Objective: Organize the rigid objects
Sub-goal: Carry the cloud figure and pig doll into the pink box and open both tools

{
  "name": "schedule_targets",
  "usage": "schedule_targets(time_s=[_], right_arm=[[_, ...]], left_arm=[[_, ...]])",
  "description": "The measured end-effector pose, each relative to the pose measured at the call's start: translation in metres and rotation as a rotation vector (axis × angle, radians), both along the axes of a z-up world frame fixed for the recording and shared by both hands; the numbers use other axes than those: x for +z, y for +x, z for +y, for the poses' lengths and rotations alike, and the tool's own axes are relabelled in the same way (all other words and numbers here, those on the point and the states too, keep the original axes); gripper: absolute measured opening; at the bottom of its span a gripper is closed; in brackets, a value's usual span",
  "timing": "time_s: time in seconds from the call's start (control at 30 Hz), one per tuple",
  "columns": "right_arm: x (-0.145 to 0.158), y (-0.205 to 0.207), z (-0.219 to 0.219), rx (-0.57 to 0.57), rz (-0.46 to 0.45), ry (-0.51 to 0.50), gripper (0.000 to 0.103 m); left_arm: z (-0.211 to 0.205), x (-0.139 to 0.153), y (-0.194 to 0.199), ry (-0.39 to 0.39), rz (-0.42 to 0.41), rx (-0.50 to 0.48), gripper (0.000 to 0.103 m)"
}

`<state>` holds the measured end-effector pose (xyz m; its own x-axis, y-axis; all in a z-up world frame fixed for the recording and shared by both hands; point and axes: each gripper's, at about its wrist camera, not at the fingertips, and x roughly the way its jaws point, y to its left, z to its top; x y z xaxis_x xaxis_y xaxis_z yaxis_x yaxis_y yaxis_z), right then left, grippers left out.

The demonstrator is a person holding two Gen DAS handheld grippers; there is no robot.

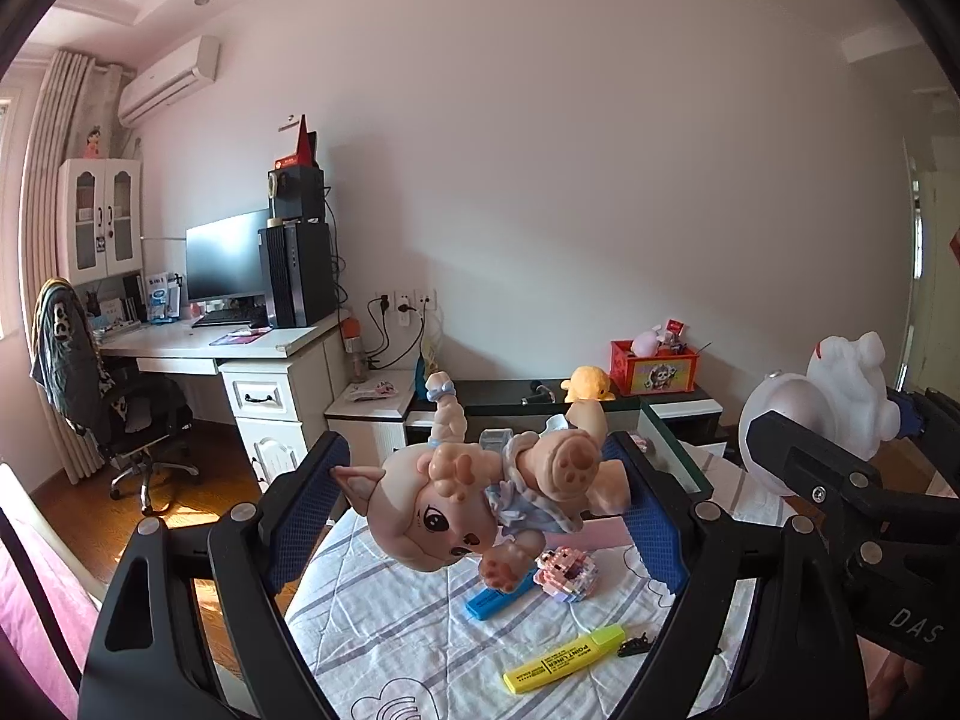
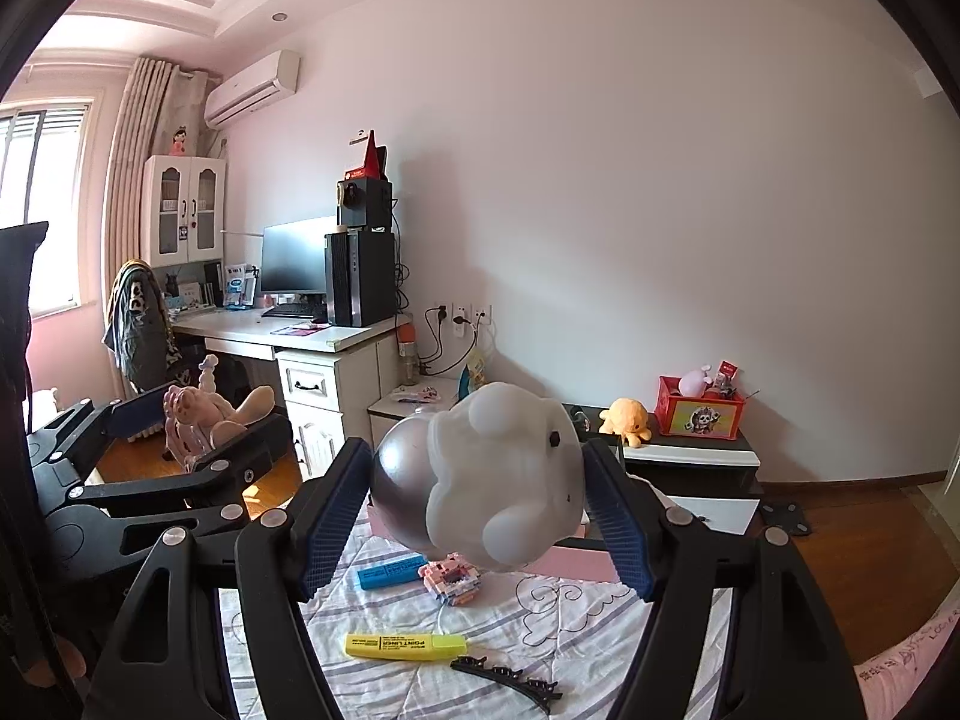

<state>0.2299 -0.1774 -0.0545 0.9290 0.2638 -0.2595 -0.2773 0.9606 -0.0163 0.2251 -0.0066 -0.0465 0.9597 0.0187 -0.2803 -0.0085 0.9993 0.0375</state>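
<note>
Bedroom, striped bedsheet [image 1: 384, 618] below. Left gripper [image 1: 480, 498] clamps pig doll [image 1: 462, 498], raised above sheet. Right gripper [image 2: 474, 498] clamps white figure [image 2: 510, 480]. Highlighter [image 2: 405, 646], blue box [image 2: 390, 571], brick toy [image 2: 453, 582], hair clip [image 2: 510, 675] lie on sheet.

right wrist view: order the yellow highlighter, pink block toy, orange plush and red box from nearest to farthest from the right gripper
1. pink block toy, on the bedsheet just below the fingers
2. yellow highlighter, lower on the sheet, nearer the camera
3. orange plush, on the dark cabinet beyond the bed
4. red box, right of the plush, by the wall
</note>
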Motion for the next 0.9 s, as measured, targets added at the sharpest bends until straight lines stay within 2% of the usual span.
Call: schedule_targets(time_s=[0.23,0.47,0.7,0.83,0.9], right_arm=[[-0.009,0.057,-0.003,0.006,0.048,-0.026,0.073],[-0.029,0.145,-0.006,0.026,0.151,-0.041,0.073],[-0.068,0.235,-0.012,0.025,0.289,-0.03,0.073],[-0.092,0.272,-0.017,0.018,0.368,-0.016,0.073],[-0.104,0.284,-0.02,0.009,0.401,-0.017,0.073]], left_arm=[[-0.008,-0.017,0.07,0.017,0.084,-0.024,0.087],[-0.015,-0.046,0.169,0.052,0.219,-0.064,0.087],[-0.021,-0.086,0.263,0.033,0.396,-0.088,0.087],[-0.028,-0.102,0.292,0.081,0.433,-0.065,0.087],[-0.027,-0.113,0.301,0.065,0.47,-0.075,0.087]])
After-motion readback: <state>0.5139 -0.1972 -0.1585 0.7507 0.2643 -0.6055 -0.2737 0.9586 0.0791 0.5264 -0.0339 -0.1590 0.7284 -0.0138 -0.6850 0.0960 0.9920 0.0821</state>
